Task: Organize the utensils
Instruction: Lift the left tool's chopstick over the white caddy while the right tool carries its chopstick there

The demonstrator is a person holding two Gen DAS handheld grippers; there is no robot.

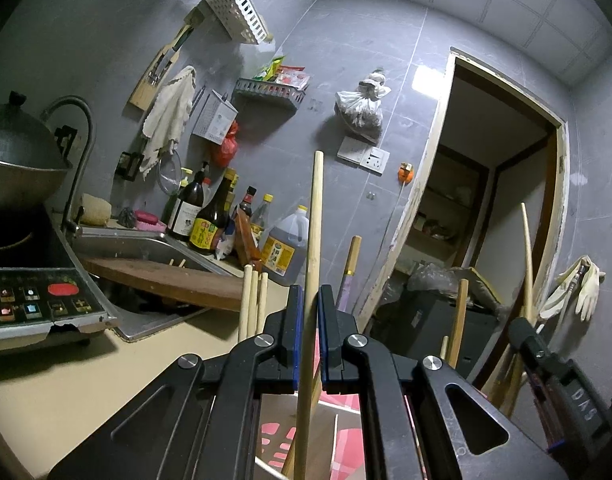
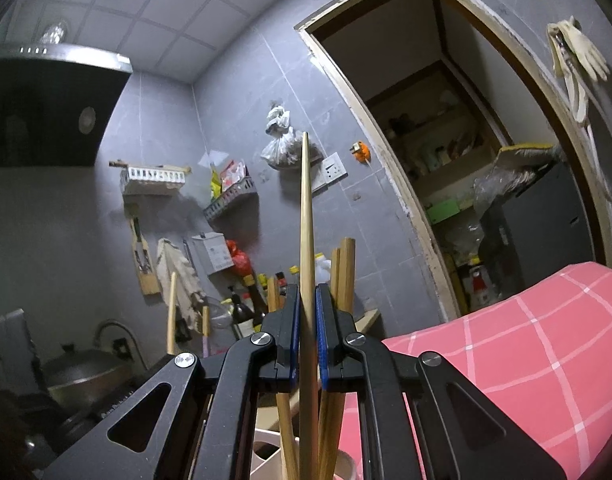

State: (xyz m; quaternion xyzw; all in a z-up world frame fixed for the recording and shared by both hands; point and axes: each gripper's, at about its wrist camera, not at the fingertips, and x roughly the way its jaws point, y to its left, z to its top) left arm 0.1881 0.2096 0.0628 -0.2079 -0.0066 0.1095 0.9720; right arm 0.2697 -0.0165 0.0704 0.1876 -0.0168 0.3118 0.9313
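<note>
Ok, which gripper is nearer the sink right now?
Left. The left gripper, jaws shut on a chopstick, is just right of the sink in its own view. The right gripper shows farther right still, on the doorway side.

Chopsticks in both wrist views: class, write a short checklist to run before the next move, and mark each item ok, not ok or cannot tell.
1. Left tool shut on a chopstick: ok, the stick stands upright between the blue pads.
2. Right tool shut on a chopstick: ok, gripped the same way.
3. Holder below each tool: ok, a pale holder rim with other chopsticks standing in it shows below the right tool.
4. Lower tips inside the holder: cannot tell, the tools hide them.
5. Tools apart from each other: ok, the right tool shows at the left view's edge, not touching.
</note>
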